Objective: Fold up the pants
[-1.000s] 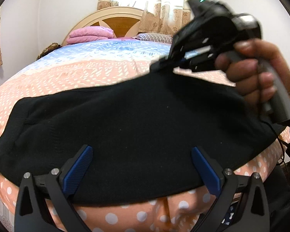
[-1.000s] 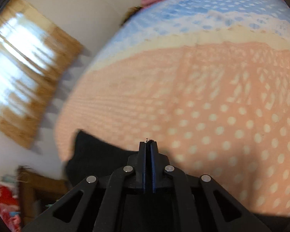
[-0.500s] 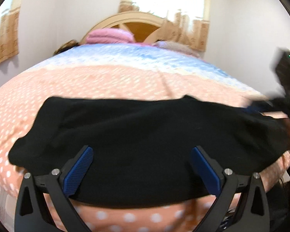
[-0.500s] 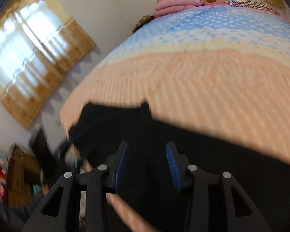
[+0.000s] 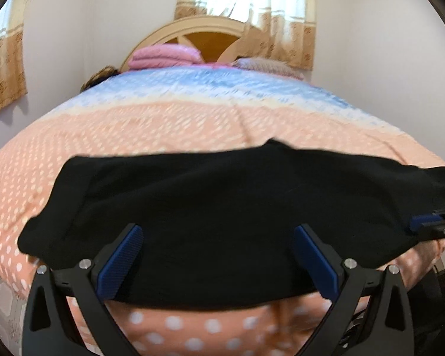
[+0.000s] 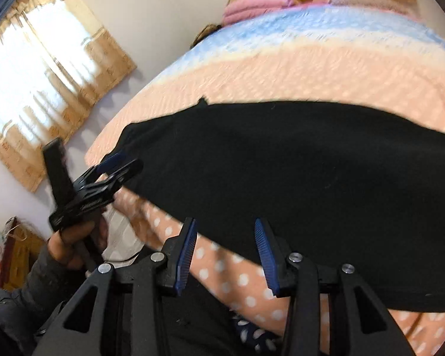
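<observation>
Black pants lie across the bed (polka-dot cover); both the left hand-held gripper and the right hand-held gripper gape, gripping nothing.

One pair of black pants, one bed, two grippers, left gripper and right gripper, one pink folded blanket, two curtained windows, one wooden headboard

left gripper: black frame, blue ribbed pads, silver screws | right gripper: same | sleeve: dark grey
</observation>
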